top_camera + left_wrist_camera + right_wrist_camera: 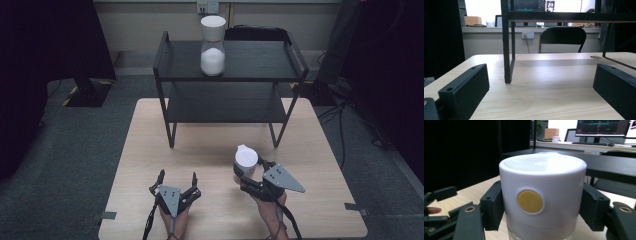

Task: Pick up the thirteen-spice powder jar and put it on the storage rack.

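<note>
My right gripper [244,171] is shut on a jar with a white lid [246,158] and holds it above the wooden table [210,150] at the front right. In the right gripper view the black pads [491,206] press on both sides of the white lid [542,185], which bears a round yellow button [530,201]. My left gripper [177,181] rests open at the front left, with nothing between its wide-set jaws [541,85]. A second white-lidded jar [213,46], part full of white powder, stands on the top level of the black shelf rack [230,75].
The black two-level rack stands on the far half of the table; its leg [507,50] rises just ahead of the left gripper. A black chair [562,38] stands beyond the table. Black stands and cables lie on the floor to the left and right.
</note>
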A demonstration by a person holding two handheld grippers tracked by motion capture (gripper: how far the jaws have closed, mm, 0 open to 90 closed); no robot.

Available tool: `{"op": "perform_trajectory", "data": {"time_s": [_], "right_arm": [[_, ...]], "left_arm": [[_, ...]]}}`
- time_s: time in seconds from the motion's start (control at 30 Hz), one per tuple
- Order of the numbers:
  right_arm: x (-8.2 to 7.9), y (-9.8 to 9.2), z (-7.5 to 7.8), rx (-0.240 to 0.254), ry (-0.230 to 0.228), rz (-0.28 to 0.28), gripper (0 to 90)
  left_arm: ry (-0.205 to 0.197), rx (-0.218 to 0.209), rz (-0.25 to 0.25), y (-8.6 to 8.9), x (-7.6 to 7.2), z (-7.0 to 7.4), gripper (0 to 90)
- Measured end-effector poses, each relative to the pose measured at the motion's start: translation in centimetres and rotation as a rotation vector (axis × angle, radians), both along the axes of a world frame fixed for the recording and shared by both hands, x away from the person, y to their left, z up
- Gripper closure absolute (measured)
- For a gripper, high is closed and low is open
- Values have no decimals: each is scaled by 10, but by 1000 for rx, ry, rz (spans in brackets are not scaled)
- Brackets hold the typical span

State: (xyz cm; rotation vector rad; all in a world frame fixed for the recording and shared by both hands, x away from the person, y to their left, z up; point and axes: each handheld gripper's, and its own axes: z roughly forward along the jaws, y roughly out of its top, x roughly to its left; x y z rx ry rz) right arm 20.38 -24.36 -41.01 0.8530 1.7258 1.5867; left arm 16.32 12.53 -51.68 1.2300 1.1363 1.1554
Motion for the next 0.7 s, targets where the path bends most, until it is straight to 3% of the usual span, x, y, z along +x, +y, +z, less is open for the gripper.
{"op": "perform_trajectory", "data": {"time_s": [0.4,0.7], "right_arm": [[24,-19,43,20,-1,98,298],[39,-25,75,32,-21,139,298]], "left_arm": [[0,0,5,-1,0,0,0],[0,0,5,-1,0,0,0]]}}
